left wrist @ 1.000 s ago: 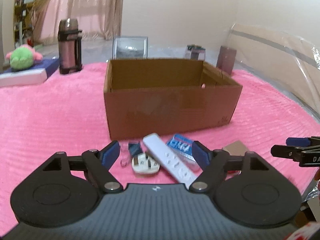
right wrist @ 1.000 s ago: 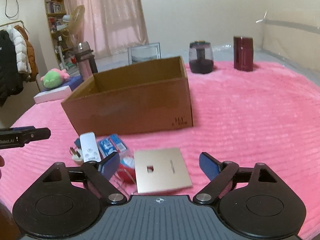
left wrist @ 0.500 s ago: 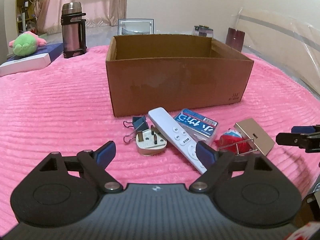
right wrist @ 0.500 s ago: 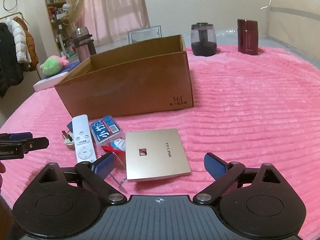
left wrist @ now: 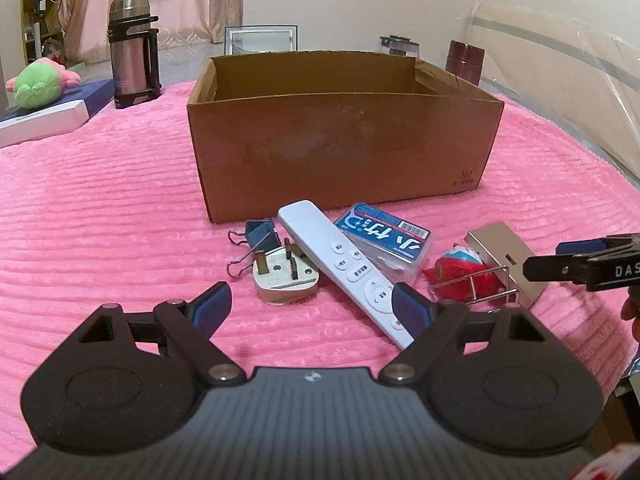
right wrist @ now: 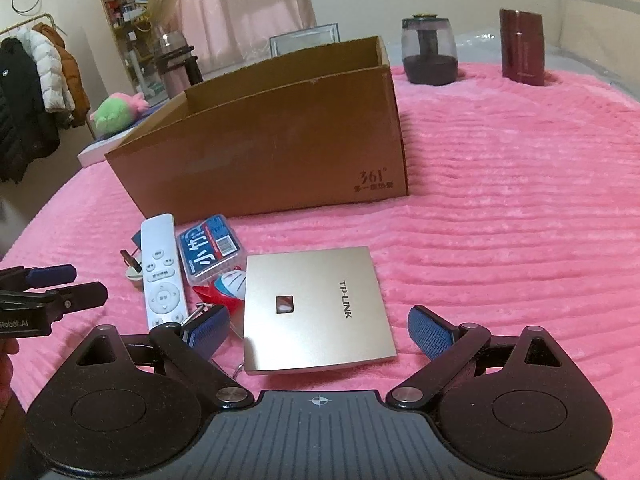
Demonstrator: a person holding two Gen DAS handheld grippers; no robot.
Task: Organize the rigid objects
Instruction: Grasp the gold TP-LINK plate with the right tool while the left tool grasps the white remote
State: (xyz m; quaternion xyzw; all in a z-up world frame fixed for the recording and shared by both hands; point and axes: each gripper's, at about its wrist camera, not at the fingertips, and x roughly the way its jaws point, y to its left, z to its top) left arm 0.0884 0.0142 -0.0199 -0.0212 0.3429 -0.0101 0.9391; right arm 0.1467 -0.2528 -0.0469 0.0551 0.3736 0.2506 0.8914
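An open cardboard box [left wrist: 344,152] stands on the pink blanket; it also shows in the right wrist view [right wrist: 280,152]. In front of it lie a white remote [left wrist: 348,272], a white plug [left wrist: 286,274], a blue binder clip [left wrist: 256,236], a blue-labelled clear case [left wrist: 384,240], a red and white toy [left wrist: 464,272] and a gold TP-LINK panel [right wrist: 316,308]. My left gripper [left wrist: 310,306] is open and empty, just short of the plug and remote. My right gripper [right wrist: 318,328] is open and empty, its fingers either side of the gold panel's near end.
A steel thermos [left wrist: 132,68], a green plush toy [left wrist: 38,84] on a flat box, a picture frame [left wrist: 262,38], a dark jar [right wrist: 430,52] and a maroon container [right wrist: 522,52] stand behind the box. Coats [right wrist: 36,88] hang far left.
Both grippers have risen and pulled back a little from the objects, so the box and items show more fully. Both stay open and nothing has been picked up.
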